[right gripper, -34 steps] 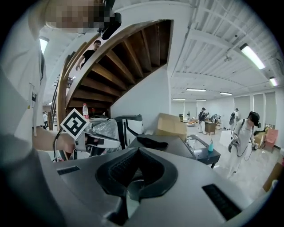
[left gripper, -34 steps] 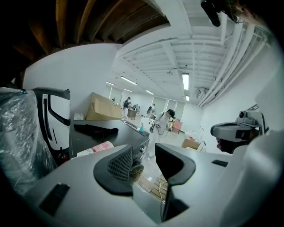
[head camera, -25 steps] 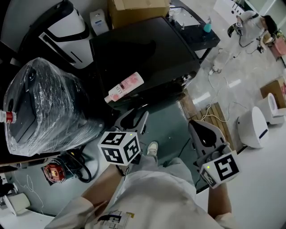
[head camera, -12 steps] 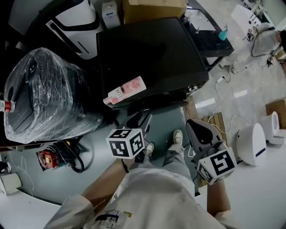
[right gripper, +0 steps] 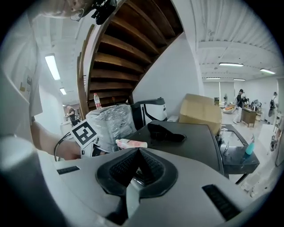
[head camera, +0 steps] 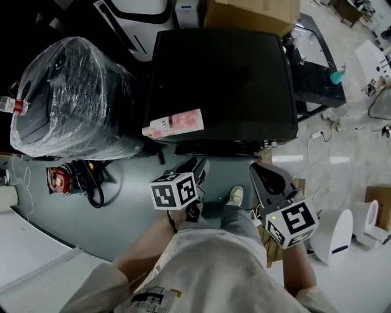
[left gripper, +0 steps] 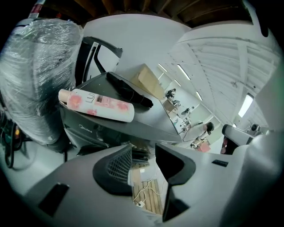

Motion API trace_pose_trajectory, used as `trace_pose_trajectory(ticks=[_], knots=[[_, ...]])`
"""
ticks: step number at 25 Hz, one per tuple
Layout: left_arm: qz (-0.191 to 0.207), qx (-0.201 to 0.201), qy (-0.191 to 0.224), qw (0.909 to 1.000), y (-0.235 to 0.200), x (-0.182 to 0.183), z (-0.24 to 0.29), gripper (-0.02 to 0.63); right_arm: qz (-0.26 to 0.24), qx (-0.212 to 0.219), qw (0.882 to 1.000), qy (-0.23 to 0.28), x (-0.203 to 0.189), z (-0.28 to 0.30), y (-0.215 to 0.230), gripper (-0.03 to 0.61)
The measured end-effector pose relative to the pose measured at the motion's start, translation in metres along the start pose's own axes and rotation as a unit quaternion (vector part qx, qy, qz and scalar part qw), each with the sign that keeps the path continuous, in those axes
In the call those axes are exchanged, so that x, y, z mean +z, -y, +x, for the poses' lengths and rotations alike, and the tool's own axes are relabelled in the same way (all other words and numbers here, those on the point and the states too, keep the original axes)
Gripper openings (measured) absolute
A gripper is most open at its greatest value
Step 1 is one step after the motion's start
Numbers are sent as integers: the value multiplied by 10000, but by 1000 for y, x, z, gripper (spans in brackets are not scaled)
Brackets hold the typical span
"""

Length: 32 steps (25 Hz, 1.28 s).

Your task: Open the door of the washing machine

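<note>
The black washing machine (head camera: 226,85) stands ahead of me, seen from above, with a pink bottle (head camera: 174,124) lying on its lid near the front edge. Its dark front (left gripper: 88,131) shows in the left gripper view, but I cannot make out the door there. My left gripper (head camera: 194,166) hovers just before the front edge, open with nothing between its fingers. My right gripper (head camera: 267,176) hangs off the machine's front right corner, shut and empty. A black cloth (right gripper: 164,131) lies on the lid behind the bottle (right gripper: 132,143).
A plastic-wrapped appliance (head camera: 67,98) stands left of the machine, a cardboard box (head camera: 250,15) behind it, a black side table (head camera: 317,79) to its right. A red tool with cables (head camera: 58,180) lies on the floor at left. A white device (head camera: 333,235) sits at right.
Both grippers have sunk and drawn closer to the machine's front edge, and the left one has rolled. Neither gripper's jaws have changed.
</note>
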State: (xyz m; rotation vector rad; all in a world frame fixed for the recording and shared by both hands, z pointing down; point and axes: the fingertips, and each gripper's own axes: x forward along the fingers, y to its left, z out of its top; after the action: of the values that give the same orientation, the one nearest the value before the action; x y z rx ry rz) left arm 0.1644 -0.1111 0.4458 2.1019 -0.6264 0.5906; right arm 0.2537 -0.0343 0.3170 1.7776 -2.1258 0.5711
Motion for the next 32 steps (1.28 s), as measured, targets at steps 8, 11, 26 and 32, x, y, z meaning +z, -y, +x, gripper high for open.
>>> trace_pose_trajectory(ticks=[8, 11, 26, 32], knots=[[-1223, 568, 197, 9907, -25, -29, 40, 163, -159, 657, 9975, -190, -13, 22, 33, 26], [-1849, 709, 245, 9799, -38, -43, 57, 163, -220, 844, 9958, -273, -21, 29, 37, 26], [-3394, 1216, 201, 9325, -72, -89, 122, 169, -202, 1306, 9885, -731, -65, 41, 47, 26], [-3681, 1415, 135, 9189, -92, -104, 144, 178, -153, 1365, 9861, -935, -83, 48, 46, 26]])
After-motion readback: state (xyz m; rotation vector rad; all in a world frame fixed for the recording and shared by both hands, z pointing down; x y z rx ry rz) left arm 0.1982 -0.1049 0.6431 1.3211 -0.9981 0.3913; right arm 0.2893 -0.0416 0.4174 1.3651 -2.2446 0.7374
